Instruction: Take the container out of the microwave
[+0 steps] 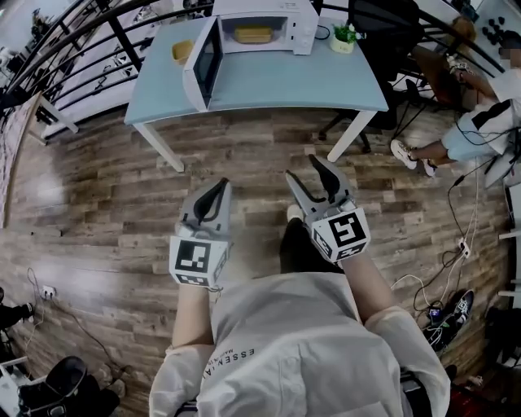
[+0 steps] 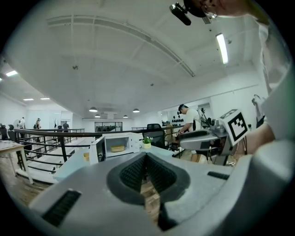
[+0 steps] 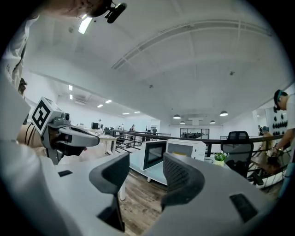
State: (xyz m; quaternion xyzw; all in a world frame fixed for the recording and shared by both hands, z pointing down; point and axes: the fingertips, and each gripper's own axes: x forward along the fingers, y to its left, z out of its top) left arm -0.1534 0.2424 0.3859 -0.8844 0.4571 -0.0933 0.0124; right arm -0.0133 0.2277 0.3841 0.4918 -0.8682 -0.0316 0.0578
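The white microwave (image 1: 260,24) stands at the back of a light blue table (image 1: 293,81), its door (image 1: 202,63) swung open to the left. A yellow container (image 1: 253,34) sits inside the cavity; the left gripper view also shows this container (image 2: 117,148). Both grippers hang over the wooden floor, well short of the table. My left gripper (image 1: 215,194) is shut with nothing between its pads (image 2: 138,173). My right gripper (image 1: 306,169) stands open and empty, pointing toward the microwave (image 3: 170,154).
A small yellow cup (image 1: 182,51) sits left of the open door, and a potted plant (image 1: 345,37) right of the microwave. A black office chair (image 1: 383,32) is behind the table. A person sits at the right (image 1: 480,130). Black railings (image 1: 89,49) run along the left. Cables (image 1: 456,244) lie on the floor.
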